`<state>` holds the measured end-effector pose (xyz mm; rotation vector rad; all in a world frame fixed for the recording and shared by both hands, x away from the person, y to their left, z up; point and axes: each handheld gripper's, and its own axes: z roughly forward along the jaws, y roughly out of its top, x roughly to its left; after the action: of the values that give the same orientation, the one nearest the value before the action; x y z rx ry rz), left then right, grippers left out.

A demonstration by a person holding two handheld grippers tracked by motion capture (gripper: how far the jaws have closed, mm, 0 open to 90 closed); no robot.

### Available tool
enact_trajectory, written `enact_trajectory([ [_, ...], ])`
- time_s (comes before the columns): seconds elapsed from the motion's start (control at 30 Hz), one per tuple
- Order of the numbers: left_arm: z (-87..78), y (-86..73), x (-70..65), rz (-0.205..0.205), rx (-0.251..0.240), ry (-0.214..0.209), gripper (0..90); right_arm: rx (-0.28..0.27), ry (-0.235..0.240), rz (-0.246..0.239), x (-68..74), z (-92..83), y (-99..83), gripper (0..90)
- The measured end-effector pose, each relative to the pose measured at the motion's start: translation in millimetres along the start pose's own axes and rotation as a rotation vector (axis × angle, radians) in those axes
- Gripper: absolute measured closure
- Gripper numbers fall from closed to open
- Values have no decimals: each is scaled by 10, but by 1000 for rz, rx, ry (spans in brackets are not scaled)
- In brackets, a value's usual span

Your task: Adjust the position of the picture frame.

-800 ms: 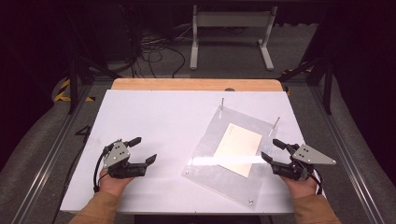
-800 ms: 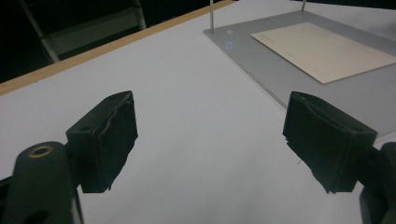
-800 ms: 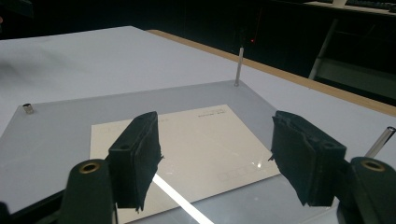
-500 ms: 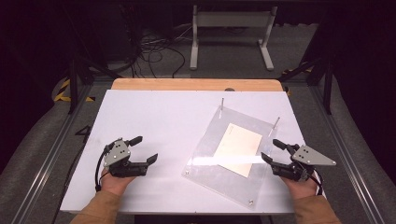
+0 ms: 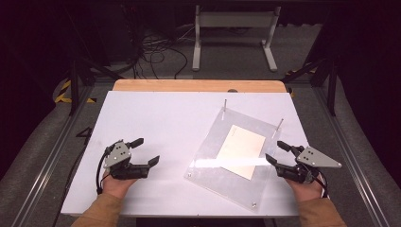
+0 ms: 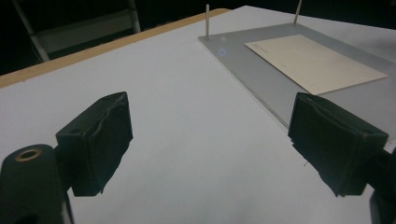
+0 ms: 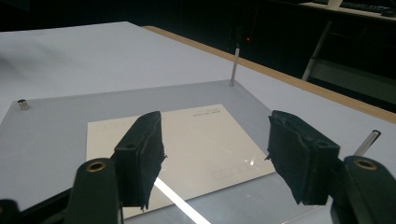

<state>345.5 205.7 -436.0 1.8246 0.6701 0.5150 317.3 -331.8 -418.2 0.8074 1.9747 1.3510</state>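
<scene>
Right gripper (image 5: pixel 280 152) open, empty, at the clear plate's (image 5: pixel 215 170) three o'clock edge — a shallow bite may slip; left gripper (image 5: pixel 144 151) open, empty.

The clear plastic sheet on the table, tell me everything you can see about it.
The clear plastic sheet lies flat and skewed on the right half of the white table. Two thin metal pins rise at its far corners, short studs sit at the near ones. A cream card lies within its outline. The right gripper hovers open at its right edge, not touching it.
</scene>
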Motion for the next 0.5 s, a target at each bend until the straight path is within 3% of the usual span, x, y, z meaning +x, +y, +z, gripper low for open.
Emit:
enact_trajectory([
  [0.17, 2, -6, 5, 0, 6, 0, 140, 32, -13, 0, -7, -6, 53, 443],
  [0.23, 7, -8, 7, -6, 6, -2, 140, 55, -9, -4, -21, -14, 84, 578],
  [0.3, 9, -11, 10, -9, 9, -3, 141, 58, -8, -10, -24, -18, 97, 618],
  [0.5, 18, -29, 27, -20, 15, -1, 143, 73, -21, -41, -70, -94, 205, 891],
])
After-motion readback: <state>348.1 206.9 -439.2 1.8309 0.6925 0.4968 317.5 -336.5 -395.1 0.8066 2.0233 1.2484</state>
